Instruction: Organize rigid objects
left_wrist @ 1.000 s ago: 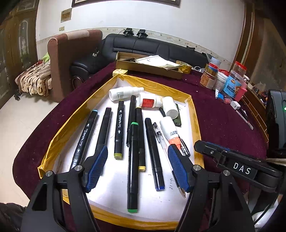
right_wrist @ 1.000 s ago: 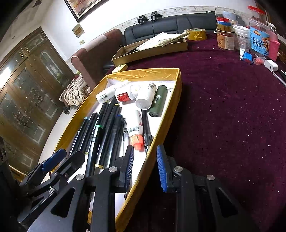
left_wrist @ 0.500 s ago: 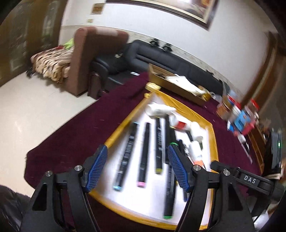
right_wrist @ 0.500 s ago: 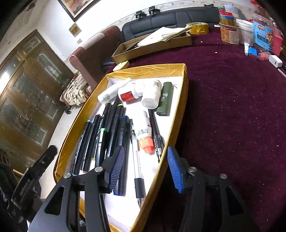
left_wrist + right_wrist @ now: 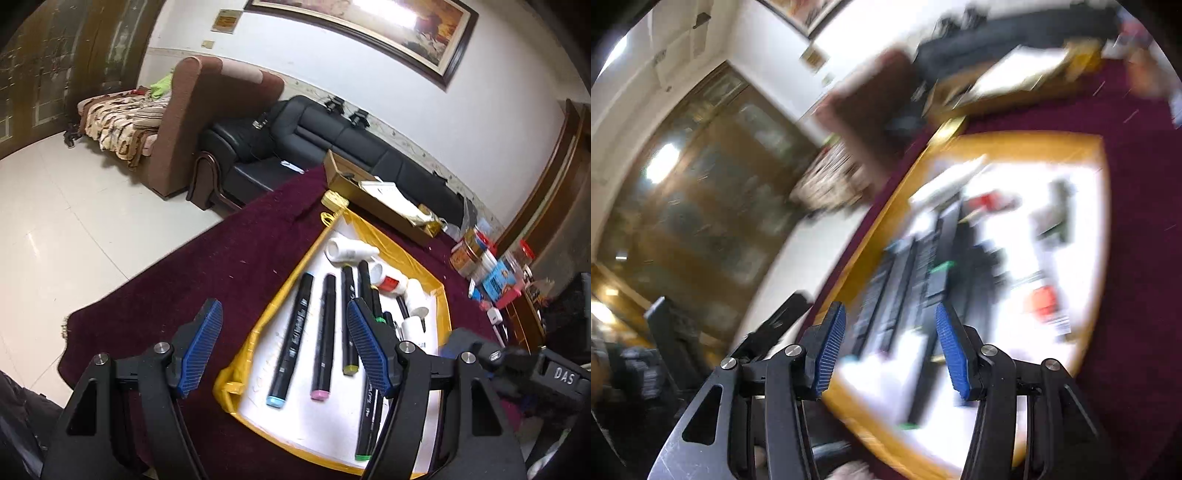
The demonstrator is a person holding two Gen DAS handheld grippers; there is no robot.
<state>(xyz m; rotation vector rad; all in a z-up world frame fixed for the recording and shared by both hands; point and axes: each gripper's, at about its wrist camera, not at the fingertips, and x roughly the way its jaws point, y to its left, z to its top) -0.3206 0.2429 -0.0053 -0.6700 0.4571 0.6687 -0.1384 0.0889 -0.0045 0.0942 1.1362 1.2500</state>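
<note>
— Both of your views have swung leftward since a second ago: your left tongs (image 5: 284,347) used to sit squarely over the markers, and now the left jaw hangs over bare cloth outside the tray (image 5: 258,332).

— And my right tongs (image 5: 890,347)?

— They stood nearly closed over the tray's right edge; now the jaws are parted, nothing between them, over the marker row. That view is heavily blurred, so details there are hard to read. Your left tongs are released too, gripping nothing.

— Where are the things I'm sorting?

— Inside the gold-rimmed tray with a white floor, on the table (image 5: 207,280), which is covered in dark maroon cloth. Black markers (image 5: 325,328) lie side by side lengthwise, with coloured end caps towards you: blue, pink, yellow, green. White bottles (image 5: 351,251) lie at the far end, one with a red label.

— What else is on the table?

— An open cardboard box (image 5: 373,199) with papers beyond the tray, and a cluster of jars and packets (image 5: 491,269) at the far right.

— And the room?

— Pale tiled floor (image 5: 66,218) to the left, a brown armchair (image 5: 192,122) with a patterned blanket, a black leather sofa (image 5: 332,136) against the white wall, and a framed picture (image 5: 369,26) above it. Your right view shows a wooden cabinet with glass doors (image 5: 701,206).
</note>
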